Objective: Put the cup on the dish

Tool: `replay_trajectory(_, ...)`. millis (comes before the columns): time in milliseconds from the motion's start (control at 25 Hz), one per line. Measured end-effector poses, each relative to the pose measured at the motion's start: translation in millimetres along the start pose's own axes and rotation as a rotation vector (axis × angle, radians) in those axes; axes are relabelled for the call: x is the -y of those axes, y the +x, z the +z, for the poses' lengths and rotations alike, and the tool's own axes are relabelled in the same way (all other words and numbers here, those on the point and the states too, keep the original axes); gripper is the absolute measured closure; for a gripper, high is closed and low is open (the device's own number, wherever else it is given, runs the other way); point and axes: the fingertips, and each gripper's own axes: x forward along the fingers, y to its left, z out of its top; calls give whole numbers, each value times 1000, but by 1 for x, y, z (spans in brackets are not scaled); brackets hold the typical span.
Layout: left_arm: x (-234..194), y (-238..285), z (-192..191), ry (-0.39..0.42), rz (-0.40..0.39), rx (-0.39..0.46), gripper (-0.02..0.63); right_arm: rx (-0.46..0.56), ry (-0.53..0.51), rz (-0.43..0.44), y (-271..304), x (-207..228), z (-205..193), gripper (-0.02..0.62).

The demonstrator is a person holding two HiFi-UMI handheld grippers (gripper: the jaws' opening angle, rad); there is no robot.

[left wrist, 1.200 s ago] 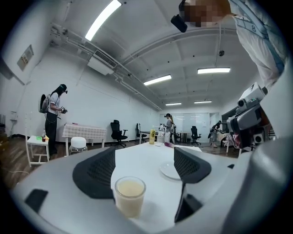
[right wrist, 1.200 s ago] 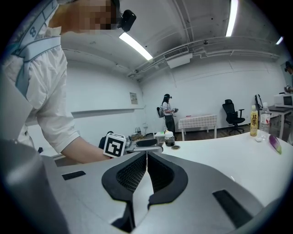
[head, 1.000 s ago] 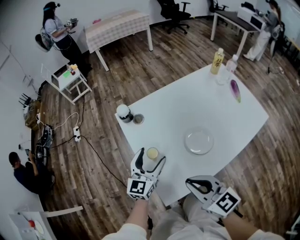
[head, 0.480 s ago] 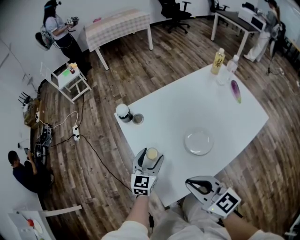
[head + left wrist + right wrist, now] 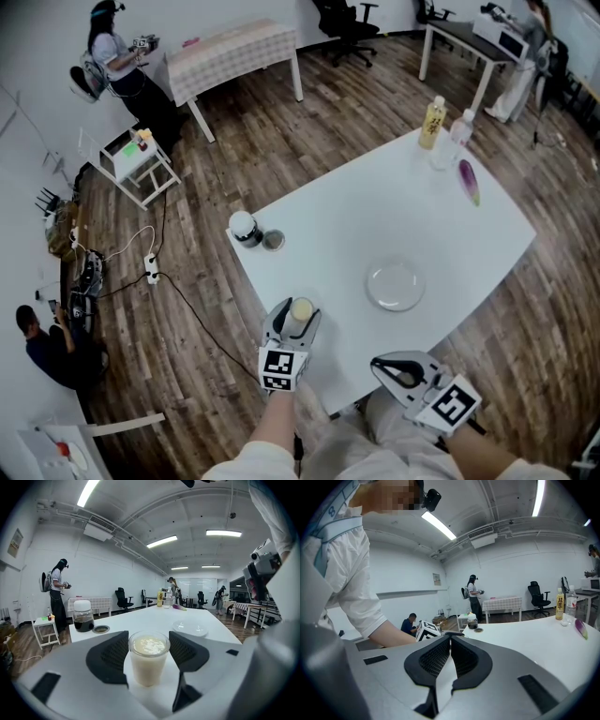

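A clear cup [image 5: 302,308] of pale milky drink stands near the front left edge of the white table [image 5: 375,216]. My left gripper [image 5: 300,315] reaches in from the table's edge. Its jaws have just been closing, and the cup [image 5: 149,660] now sits between the black pads [image 5: 112,656], which touch its sides near the rim. The round white dish [image 5: 394,285] lies empty on the table, to the right of the cup and apart from it; the left gripper view shows the dish [image 5: 190,628] beyond the cup. My right gripper [image 5: 382,367] hangs off the table's near edge, shut and empty [image 5: 450,641].
A jar of dark liquid [image 5: 245,227] with a white top and a small round lid [image 5: 273,240] sit at the table's left corner. A yellow bottle [image 5: 432,122], a clear bottle [image 5: 459,131] and a purple eggplant [image 5: 469,180] are at the far corner. Other people stand farther off.
My left gripper has sunk toward the table and its jaws have narrowed around the cup. The right gripper and the dish have stayed where they were.
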Motion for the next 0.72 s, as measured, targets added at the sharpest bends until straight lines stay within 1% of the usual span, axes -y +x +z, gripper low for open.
replay_trajectory(280, 1, 0, -1, 8, -6, -16, 345, -2, 2, -9, -2, 2, -1, 561)
replay_trajectory(560, 15, 6, 4, 28, -56, -28, 345, -3, -2, -20, -5, 6, -1, 561)
replay_trajectory(720, 27, 11, 14, 41, -90, -13, 345, 1, -3, -29, -7, 10, -1, 561)
